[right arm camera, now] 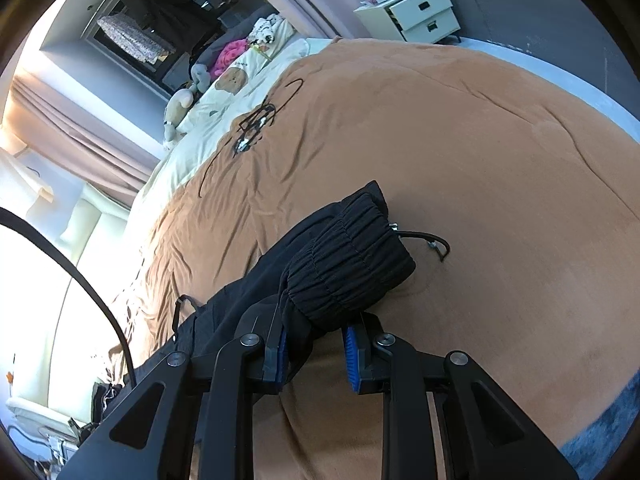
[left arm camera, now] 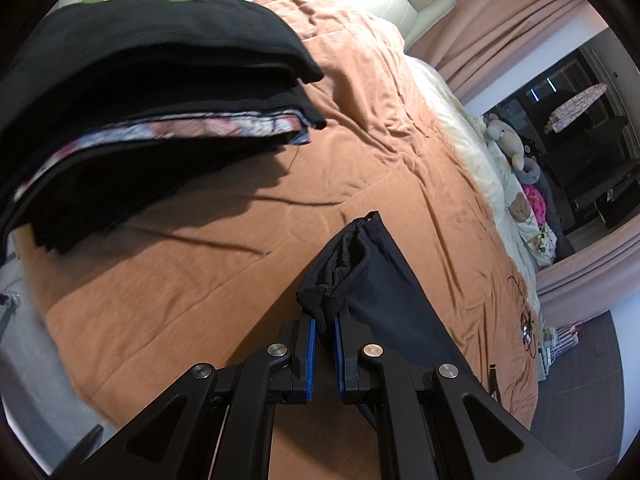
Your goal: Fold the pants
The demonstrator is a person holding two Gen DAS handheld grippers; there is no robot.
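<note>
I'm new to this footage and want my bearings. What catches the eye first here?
A rust-brown quilted bedspread fills both views. The left tongs pinch bunched black pants fabric low in the left view; the right tongs clamp the gathered elastic waistband. A stack of dark folded clothes sits at the upper left of the left view.

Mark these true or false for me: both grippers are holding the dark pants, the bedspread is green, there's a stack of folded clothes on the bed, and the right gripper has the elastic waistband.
1. Both grippers hold the pants. True: the left gripper is shut on bunched cloth of the pants and the right gripper is closed on them too.
2. The bedspread is green. False: it is orange-brown.
3. A stack of folded clothes lies on the bed. True.
4. The right gripper has the elastic waistband. True: the gathered band sits between its fingers.
5. The pants are white. False: they are dark.
</note>
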